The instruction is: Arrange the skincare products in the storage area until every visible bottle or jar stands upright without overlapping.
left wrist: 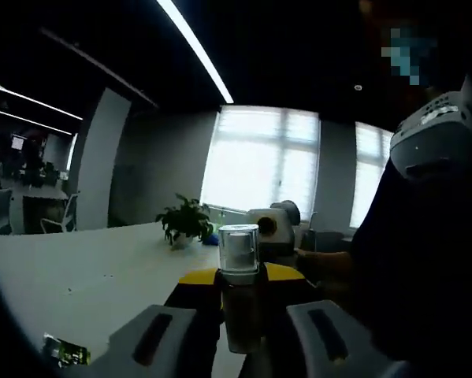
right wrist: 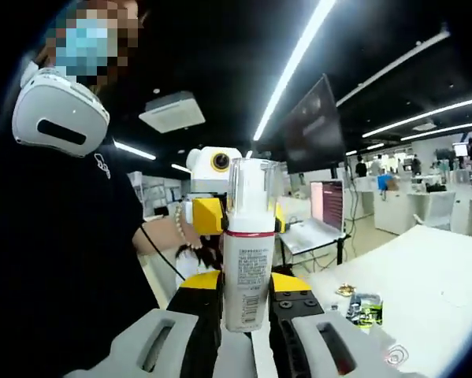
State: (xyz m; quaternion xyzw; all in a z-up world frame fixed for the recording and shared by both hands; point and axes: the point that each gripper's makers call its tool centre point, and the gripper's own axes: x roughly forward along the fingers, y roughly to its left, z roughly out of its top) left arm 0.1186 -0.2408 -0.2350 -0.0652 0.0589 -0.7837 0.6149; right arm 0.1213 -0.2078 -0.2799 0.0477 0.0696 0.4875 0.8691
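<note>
Each gripper's fingers squeeze a bottle held up off the white worktop [left wrist: 78,276]: left gripper [left wrist: 240,327] a clear-capped bottle [left wrist: 239,287], right gripper [right wrist: 246,335] a white bottle [right wrist: 247,252] at 12 o'clock. Both must yet stand down.

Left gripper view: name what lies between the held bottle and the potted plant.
Only bare white table lies between the bottle in the left hand-held gripper and the potted plant, as the left gripper view shows.

Bottle [left wrist: 240,295] base hidden btwn left jaws, label print on white bottle [right wrist: 247,276] too small to read, green packet [left wrist: 65,351] blurred
</note>
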